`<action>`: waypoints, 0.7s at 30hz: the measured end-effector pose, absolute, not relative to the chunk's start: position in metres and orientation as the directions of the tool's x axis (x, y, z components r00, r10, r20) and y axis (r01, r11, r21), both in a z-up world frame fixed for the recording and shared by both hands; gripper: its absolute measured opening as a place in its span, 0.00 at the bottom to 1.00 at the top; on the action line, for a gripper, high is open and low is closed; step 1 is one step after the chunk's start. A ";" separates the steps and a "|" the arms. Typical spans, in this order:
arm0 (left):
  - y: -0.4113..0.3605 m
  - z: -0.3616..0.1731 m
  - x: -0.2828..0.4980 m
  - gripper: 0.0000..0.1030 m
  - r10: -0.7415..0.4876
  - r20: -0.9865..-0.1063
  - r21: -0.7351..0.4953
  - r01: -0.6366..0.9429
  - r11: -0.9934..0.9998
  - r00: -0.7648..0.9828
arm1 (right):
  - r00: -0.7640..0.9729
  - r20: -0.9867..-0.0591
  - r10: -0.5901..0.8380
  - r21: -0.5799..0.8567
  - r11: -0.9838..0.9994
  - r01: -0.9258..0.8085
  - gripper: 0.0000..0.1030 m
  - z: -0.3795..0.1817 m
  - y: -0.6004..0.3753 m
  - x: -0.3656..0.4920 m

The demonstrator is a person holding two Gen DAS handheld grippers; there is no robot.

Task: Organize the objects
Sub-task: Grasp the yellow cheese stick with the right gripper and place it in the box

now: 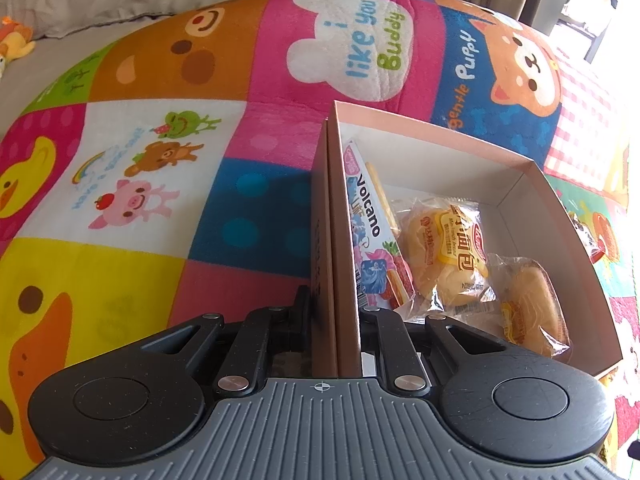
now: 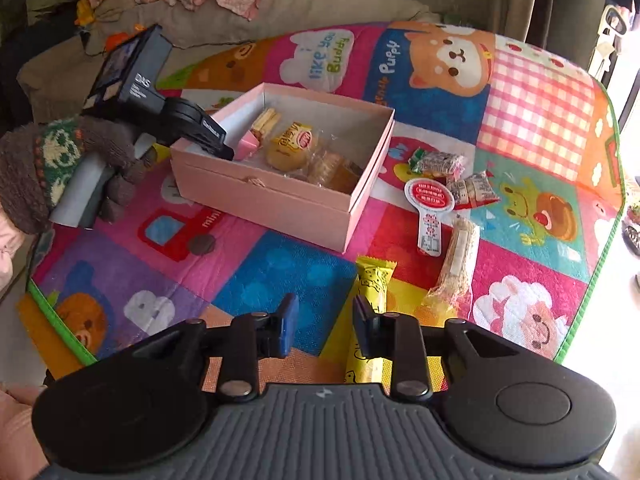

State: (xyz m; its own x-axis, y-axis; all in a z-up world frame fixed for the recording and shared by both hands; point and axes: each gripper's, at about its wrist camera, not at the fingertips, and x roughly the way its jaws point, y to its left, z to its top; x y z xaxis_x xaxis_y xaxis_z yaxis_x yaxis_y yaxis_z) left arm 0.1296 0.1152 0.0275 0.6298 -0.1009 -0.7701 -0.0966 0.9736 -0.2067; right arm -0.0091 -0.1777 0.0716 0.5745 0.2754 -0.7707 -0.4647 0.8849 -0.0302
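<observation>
The fingers (image 1: 301, 312) of our left gripper (image 1: 334, 312) are pressed onto the near wall of the pink box (image 1: 340, 240), one finger outside and one inside, at the centre bottom of the left wrist view. The fingers (image 2: 289, 330) of our right gripper (image 2: 326, 330) stand spread with nothing between them, low in the centre of the right wrist view.

The box sits on the patchwork mat (image 2: 280, 264), centre left in the right wrist view. It already contains the Volcano biscuit packet (image 1: 370, 240) and two wrapped buns (image 1: 448, 256).

Loose snacks remain on the mat to the right of the box:
- the yellow snack bar (image 2: 370, 292), partly behind the right finger;
- the clear-wrapped bar (image 2: 458, 264), right of it;
- the round-headed lollipop (image 2: 428, 204);
- two small wrapped candies (image 2: 440, 164), nearest the box.

We judge the step in hand to be the pick of the next loose item, most likely the yellow snack bar.

Procedure:
1. We hold the left grip on the wall so the box does not slide.
2. We centre the spread fingers across the bar's narrow width, not its length.
3. We lower until both pads flank the wrapper, then close.
4. We lift clear of the box rim before moving over the free space at the right of the box interior.

Caution: the wrapper looks slick; a pinch near one end may let the bar swing.
</observation>
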 end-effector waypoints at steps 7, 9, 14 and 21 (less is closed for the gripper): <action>0.115 0.027 0.129 0.16 -0.104 -0.769 -0.203 -0.087 0.975 0.631 | 0.533 -0.817 0.220 0.020 0.934 -0.356 0.37 0.029 -0.198 0.029; 0.114 0.027 0.129 0.16 -0.104 -0.769 -0.202 -0.085 0.976 0.630 | 0.511 -0.827 0.232 0.039 0.932 -0.360 0.22 0.031 -0.198 0.030; 0.114 0.027 0.128 0.16 -0.105 -0.766 -0.202 -0.083 0.976 0.634 | 0.452 -0.829 0.328 0.119 0.894 -0.431 0.21 0.054 -0.191 0.014; 0.116 0.026 0.128 0.16 -0.111 -0.764 -0.211 -0.083 0.974 0.636 | 0.593 -0.674 0.441 0.185 0.878 -0.442 0.21 0.134 -0.184 0.032</action>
